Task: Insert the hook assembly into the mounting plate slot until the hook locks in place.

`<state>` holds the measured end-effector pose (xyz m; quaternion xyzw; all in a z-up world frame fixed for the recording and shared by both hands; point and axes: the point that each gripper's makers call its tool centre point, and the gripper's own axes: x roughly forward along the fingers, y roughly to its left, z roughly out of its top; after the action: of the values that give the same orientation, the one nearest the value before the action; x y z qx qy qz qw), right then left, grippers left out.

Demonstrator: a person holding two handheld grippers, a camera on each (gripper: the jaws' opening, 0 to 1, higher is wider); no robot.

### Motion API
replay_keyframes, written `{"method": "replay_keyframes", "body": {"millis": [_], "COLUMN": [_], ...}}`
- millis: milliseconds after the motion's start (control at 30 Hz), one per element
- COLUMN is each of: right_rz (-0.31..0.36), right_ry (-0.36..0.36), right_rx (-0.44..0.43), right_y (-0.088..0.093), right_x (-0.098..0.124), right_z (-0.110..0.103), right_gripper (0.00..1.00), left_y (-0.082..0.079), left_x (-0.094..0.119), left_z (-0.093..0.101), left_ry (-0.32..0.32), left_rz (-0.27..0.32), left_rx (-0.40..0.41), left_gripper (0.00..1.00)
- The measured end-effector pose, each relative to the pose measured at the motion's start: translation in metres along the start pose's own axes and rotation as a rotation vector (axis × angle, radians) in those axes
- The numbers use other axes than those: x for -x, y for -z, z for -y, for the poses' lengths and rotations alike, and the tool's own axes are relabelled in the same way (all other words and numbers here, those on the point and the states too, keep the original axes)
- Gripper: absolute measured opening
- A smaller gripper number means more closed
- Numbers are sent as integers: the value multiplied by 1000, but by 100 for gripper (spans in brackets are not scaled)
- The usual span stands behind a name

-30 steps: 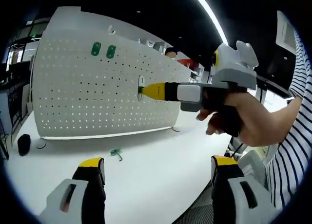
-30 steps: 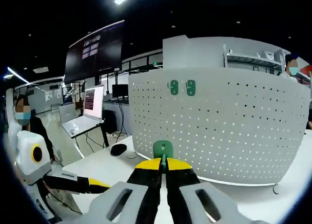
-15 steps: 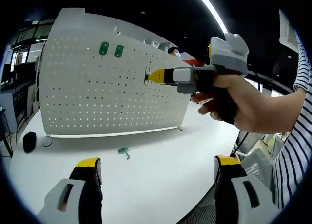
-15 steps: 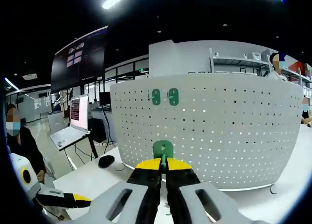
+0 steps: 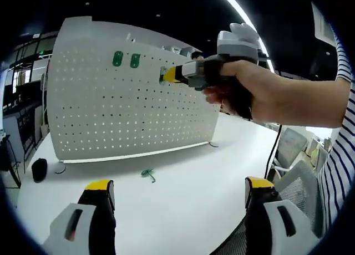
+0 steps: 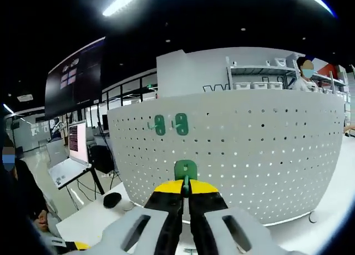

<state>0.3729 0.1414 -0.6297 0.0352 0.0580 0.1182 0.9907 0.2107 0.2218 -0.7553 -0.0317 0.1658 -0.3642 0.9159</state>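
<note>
— Pegboard first: what do we see of it?

— We see a white perforated pegboard standing upright on a white table in the left gripper view. Two green hooks already sit side by side on its upper part. In the right gripper view the same pegboard curves across the picture, with the two green hooks up and to the left of the gripper's tips.

— Where is the hook assembly relative to the pegboard?

— We find the green hook assembly pinched between the yellow tips of the right gripper, whose jaws are closed narrowly on it. It stands just in front of the pegboard face; we cannot tell whether it touches the board. In the left gripper view the right gripper comes in from the right, held by a hand, its yellow tip at the upper part of the pegboard, to the right of the two mounted hooks.

— And the left gripper?

— We see the left gripper with its jaws wide apart and nothing between them, low over the table and well apart from the pegboard.

— Anything else near the pegboard?

— A small green piece lies on the table in front of the pegboard's base. A dark round object sits on the table near the pegboard's left end, and a striped sleeve shows at the right.
</note>
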Motion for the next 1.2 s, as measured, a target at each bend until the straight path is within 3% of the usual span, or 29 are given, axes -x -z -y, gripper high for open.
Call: {"method": "replay_keyframes", "body": {"millis": [200,267,533,867,1100,1200], "right_rz": [28,33,44,86,162,170], "right_ry": [26,31,50,94,130,144], "right_rx": [-8,-9,8,16,66,69], "right_y": [-12,-14,-20,-42,-68,-71], "right_x": [-13,-16,-27,-46,-57,-63], "right_z": [4,6,13,27,22,22], "right_gripper": [0,0,0,0,0,0], "left_y": [-2,4,3,1,2,2], "left_x": [-1,-3,-3,0,-1,0], "left_z": [3,5,5,-8,-6,-7], "left_ry": [-4,18,11,-47,-43,-51], "left_rz": [3,-22,-20,-15,-17,-16], "left_rx": [-67,-48,-72,-77,-71,-78], "left_gripper": [100,100,100,97,99,98]}}
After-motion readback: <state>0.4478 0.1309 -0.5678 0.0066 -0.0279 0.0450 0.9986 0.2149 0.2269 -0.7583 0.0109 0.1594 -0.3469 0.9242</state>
